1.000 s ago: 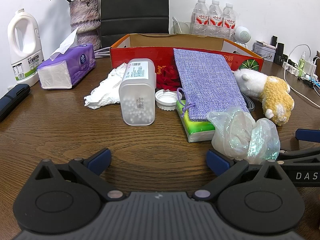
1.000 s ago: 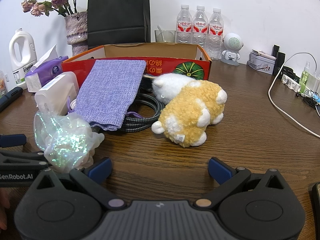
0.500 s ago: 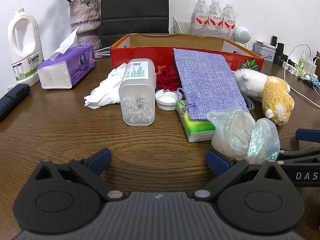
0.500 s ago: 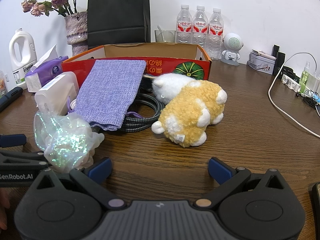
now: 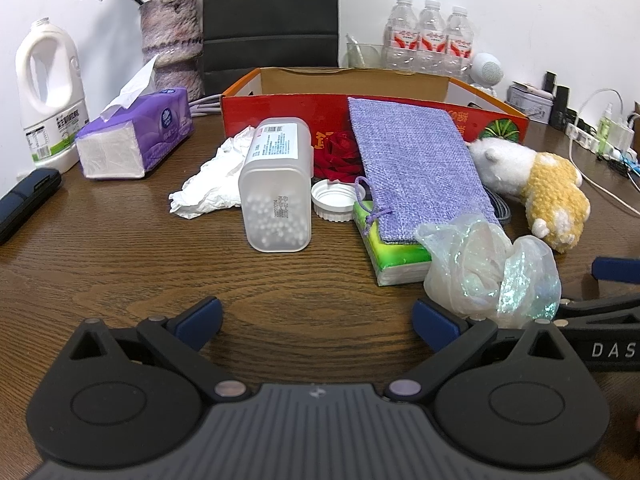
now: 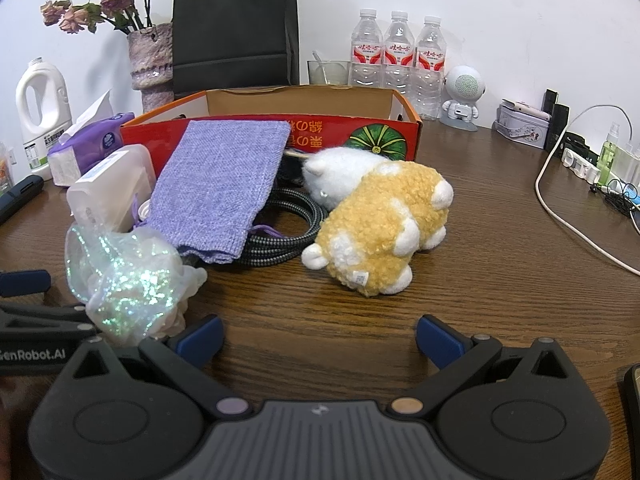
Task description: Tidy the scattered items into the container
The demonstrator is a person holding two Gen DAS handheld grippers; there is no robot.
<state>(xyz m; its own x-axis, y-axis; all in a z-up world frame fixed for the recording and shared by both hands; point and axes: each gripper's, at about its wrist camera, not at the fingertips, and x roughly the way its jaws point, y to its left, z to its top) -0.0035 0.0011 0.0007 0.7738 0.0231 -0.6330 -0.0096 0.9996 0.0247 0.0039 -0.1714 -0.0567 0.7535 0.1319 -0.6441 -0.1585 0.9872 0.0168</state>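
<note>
A red cardboard box (image 5: pixel 280 108) (image 6: pixel 320 100) stands open at the back of the brown table. In front of it lie a purple woven pouch (image 5: pixel 412 168) (image 6: pixel 220 184), a frosted plastic jar of white beads (image 5: pixel 278 184), a white cap (image 5: pixel 334 200), a crumpled white tissue (image 5: pixel 208 184), a green tissue pack (image 5: pixel 400 256), an iridescent plastic bag (image 5: pixel 492 272) (image 6: pixel 128 276), a braided cable coil (image 6: pixel 280 228) and a yellow-and-white plush toy (image 6: pixel 380 224) (image 5: pixel 536 184). My left gripper (image 5: pixel 316 320) is open, low over bare wood. My right gripper (image 6: pixel 318 334) is open too, short of the plush.
A purple tissue box (image 5: pixel 136 136), a white jug (image 5: pixel 48 96), a vase (image 5: pixel 172 40) and a black bag (image 6: pixel 236 28) stand at the back left. Water bottles (image 6: pixel 398 56), a small speaker (image 6: pixel 464 96), a white cable (image 6: pixel 568 212) and chargers occupy the right.
</note>
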